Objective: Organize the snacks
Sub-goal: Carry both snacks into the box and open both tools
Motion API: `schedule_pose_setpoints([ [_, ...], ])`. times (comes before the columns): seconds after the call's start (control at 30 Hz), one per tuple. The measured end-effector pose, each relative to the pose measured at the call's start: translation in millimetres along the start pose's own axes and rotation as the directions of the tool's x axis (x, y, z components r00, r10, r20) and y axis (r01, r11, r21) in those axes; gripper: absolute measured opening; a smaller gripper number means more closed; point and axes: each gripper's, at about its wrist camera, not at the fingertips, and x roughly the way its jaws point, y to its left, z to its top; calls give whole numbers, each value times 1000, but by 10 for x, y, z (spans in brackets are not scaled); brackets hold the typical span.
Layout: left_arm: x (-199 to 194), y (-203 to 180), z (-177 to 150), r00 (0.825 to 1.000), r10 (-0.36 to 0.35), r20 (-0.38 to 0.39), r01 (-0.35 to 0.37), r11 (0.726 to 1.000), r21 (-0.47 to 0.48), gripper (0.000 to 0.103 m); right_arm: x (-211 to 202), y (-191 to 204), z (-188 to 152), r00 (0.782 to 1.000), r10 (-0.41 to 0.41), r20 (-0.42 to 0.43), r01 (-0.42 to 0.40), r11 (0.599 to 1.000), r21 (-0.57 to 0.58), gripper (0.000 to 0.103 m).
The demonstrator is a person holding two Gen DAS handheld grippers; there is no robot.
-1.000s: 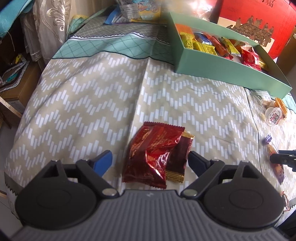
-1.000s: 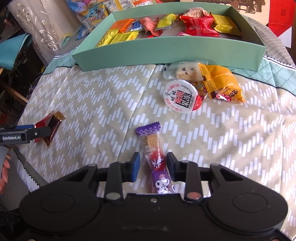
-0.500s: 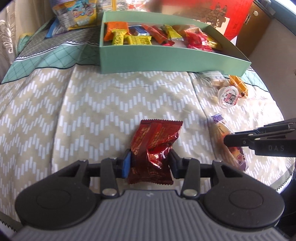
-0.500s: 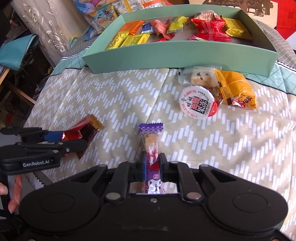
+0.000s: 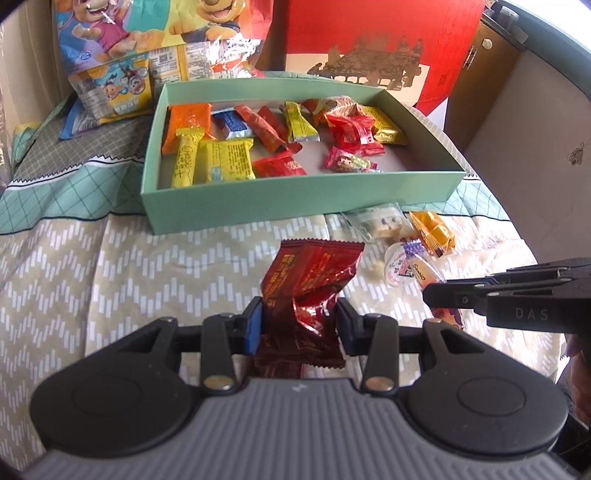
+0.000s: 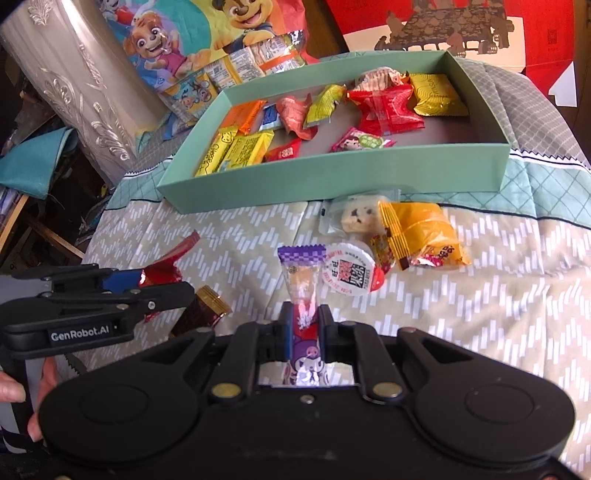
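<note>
Two handheld grippers work over a beige bedspread with a white zigzag pattern, each with its jaws closed tight on a snack. The left gripper pinches a crinkled dark red foil snack packet between its blue-padded fingers, squeezing the wrapper near its lower half so the upper part stands up ahead of the fingers; in the right wrist view the same left gripper shows from the side at the left edge, the packet's red foil and gold-edged end sticking out around it. The right gripper clamps a slim clear candy wrapper with a purple checkered top and a purple cartoon face, its jaws nearly together around the narrow middle of the wrapper. Just beside that candy's top lies a round white-lidded jelly cup with red print, and touching it on the far side are an orange-yellow crinkled packet and a clear packet holding a pale chip-studded bar. Beyond them stands a shallow mint-green rectangular cardboard box, holding yellow, orange, red and blue wrapped snacks. Behind the box rest a bright cartoon-puppy snack bag and a red gift box with a dark printed scene.
</note>
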Motion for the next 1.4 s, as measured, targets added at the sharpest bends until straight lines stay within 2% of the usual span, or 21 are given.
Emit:
schedule_pose_setpoints([
  [0.27, 78, -80, 611, 998, 31, 57, -30, 999, -13, 40, -173, -286, 518, 995, -7, 104, 3, 999, 35, 13],
  [0.5, 453, -234, 1176, 996, 38, 77, -36, 999, -31, 40, -194, -707, 1121, 982, -64, 179, 50, 995, 82, 13],
  [0.67, 757, -279, 1384, 998, 36, 52, -34, 998, -44, 40, -15, -1002, 1384, 978, -111, 176, 93, 990, 110, 13],
  [0.87, 1034, -301, 1455, 999, 42, 16, -42, 998, -40, 41, 298, -1243, 1554, 978, -146, 149, 127, 984, 127, 13],
  [0.93, 1097, -305, 1446, 999, 52, 8, -51, 998, -41, 45, 370, -1281, 1588, 976, -161, 144, 144, 982, 124, 13],
  [0.97, 1116, -315, 1437, 998, 64, 6, -63, 997, -40, 49, 401, -1288, 1593, 975, -166, 146, 149, 982, 120, 17],
  [1.03, 1137, -326, 1422, 997, 81, 3, -80, 996, -40, 85, 421, -1303, 1606, 975, -159, 154, 140, 982, 129, 30],
  [1.1, 1114, -346, 1407, 994, 103, 22, -102, 994, -33, 95, 386, -1293, 1588, 974, -148, 170, 126, 983, 134, 55],
  [1.13, 1109, -354, 1401, 994, 107, 23, -106, 994, -29, 97, 374, -1284, 1581, 974, -147, 175, 124, 983, 133, 61],
  [1.17, 1100, -361, 1399, 994, 106, 21, -106, 994, -27, 98, 338, -1273, 1569, 972, -145, 183, 122, 984, 133, 75],
  [1.2, 1081, -365, 1397, 995, 101, 21, -101, 995, -27, 100, 299, -1256, 1558, 970, -146, 193, 122, 984, 133, 83],
  [1.4, 933, -404, 1336, 996, 87, 34, -86, 996, -18, 103, 133, -1191, 1522, 967, -145, 208, 119, 984, 133, 98],
])
